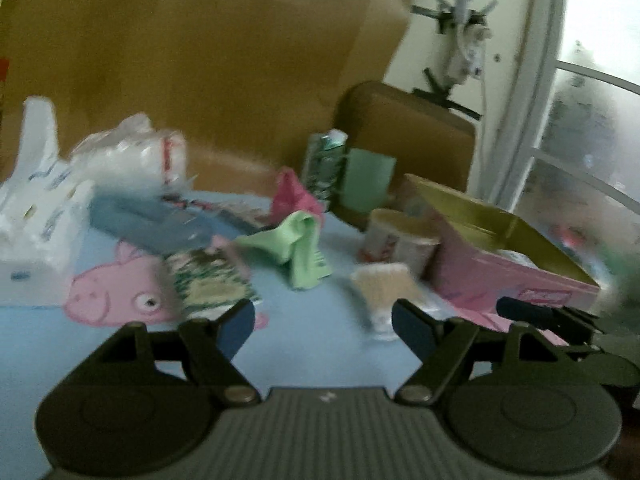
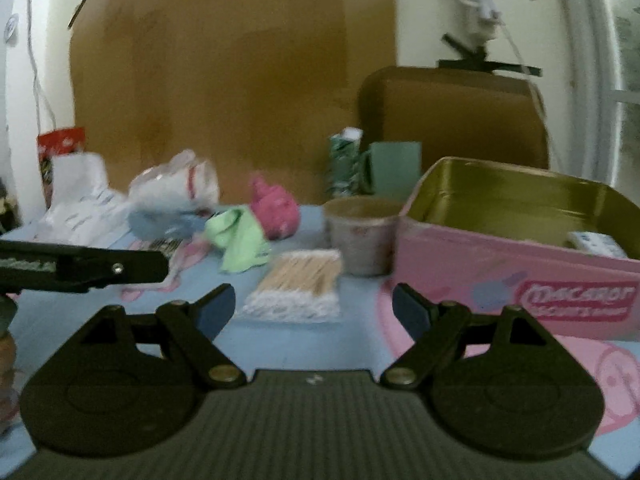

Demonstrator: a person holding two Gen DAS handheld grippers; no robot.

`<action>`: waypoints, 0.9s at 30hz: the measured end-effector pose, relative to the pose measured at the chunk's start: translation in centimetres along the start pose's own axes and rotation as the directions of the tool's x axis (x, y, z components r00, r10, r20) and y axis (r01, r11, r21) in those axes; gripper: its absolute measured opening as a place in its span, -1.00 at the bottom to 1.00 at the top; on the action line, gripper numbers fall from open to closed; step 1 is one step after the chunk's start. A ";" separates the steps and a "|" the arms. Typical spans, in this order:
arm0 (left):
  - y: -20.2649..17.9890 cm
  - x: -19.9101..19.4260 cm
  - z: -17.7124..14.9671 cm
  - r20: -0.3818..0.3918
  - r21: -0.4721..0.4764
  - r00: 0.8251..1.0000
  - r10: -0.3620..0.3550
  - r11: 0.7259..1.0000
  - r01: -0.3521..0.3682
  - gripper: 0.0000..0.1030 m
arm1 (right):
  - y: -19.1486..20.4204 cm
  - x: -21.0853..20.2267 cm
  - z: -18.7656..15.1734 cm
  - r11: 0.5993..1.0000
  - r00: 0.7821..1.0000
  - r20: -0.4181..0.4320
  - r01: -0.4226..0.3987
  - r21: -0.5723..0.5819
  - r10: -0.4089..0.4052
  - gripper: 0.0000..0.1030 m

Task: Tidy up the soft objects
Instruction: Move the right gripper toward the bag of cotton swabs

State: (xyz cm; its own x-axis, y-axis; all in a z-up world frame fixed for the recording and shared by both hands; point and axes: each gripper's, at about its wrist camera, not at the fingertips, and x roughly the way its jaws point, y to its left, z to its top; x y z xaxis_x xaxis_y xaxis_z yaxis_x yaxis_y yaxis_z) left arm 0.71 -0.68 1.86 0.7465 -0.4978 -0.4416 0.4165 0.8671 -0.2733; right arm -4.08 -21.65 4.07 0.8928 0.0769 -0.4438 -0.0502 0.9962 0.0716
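The left gripper has its jaws spread with nothing between them; only the light blue tabletop shows in the gap. The right gripper also has its jaws spread wide and empty, with a packet of cotton swabs lying on the surface just ahead of the gap. The soft objects sit in a loose cluster toward the middle and back of the tabletop: a light green cloth lies crumpled near the centre, a pink cloth is bunched just behind it and touching it, and a blue-grey cloth lies to the left of both. White plastic bags are piled at the left edge. A round paper cup stands upright beside an open pink tin, whose gold interior holds a small white item at its right end. The tin occupies the right side of the tabletop. A patterned green carton stands upright at the back against brown cardboard. Both views are blurred, so finer detail cannot be told.
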 end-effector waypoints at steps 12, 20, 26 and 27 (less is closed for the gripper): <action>1.0 0.3 -0.6 -0.004 -0.024 1.000 -0.018 1.000 0.018 0.60 | 2.0 2.0 -0.4 0.999 0.995 -0.101 0.005 -0.037 -0.009 0.70; 1.8 0.1 -0.5 0.006 -0.063 1.000 0.005 0.998 -0.005 0.60 | 2.5 2.5 -0.3 0.999 0.993 -0.117 0.006 -0.054 -0.012 0.70; 2.7 -0.2 -0.3 0.040 -0.109 0.997 0.060 0.993 -0.055 0.60 | 3.4 4.0 0.8 0.997 0.995 -0.102 -0.017 -0.071 0.010 0.70; 2.8 -0.3 -0.2 0.043 -0.113 0.997 0.064 0.992 -0.059 0.60 | 3.6 4.4 1.1 0.997 0.995 -0.097 -0.021 -0.078 0.013 0.70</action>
State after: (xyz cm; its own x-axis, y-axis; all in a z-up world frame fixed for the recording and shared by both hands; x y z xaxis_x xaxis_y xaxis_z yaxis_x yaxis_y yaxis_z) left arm 1.54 1.89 1.01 0.7933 -0.4398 -0.4211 0.3106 0.8871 -0.3414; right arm 0.20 -17.77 3.34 0.8445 0.0939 -0.5272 -0.1039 0.9945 0.0107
